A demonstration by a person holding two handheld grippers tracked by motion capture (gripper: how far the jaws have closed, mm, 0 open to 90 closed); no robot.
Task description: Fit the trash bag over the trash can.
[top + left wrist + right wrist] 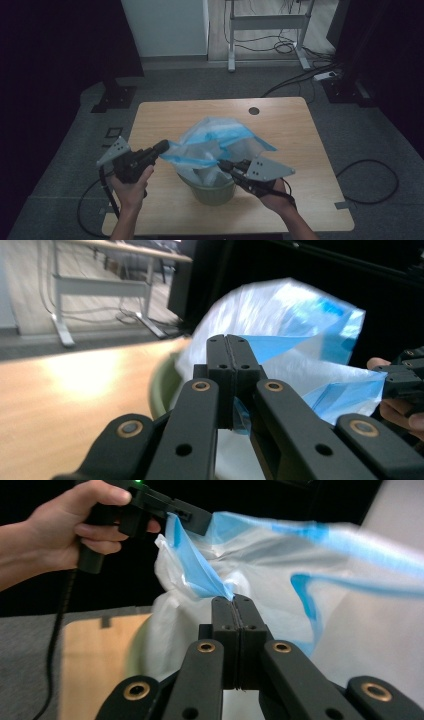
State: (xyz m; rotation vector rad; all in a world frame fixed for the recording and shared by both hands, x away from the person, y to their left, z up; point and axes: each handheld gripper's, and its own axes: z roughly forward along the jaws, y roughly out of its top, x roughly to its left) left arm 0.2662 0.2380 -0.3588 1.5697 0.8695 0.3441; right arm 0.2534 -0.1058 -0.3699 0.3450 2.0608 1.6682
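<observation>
Bag (220, 137): white, blue-edged, raised over bin (214, 190) near front of desk (290, 130), lower part in bin. Left claw (164, 146): clamped on blue rim at left. Right claw (223, 164): clamped on rim at right. Risks: thin film tearing under opposed pull; rim slipping from narrow pinch; light bin tipping or lifting with bag; mouth missing bin edge.

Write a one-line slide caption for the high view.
Left claw and right claw each pinch the blue-edged plastic bag above a green bin on the wooden table.
</observation>
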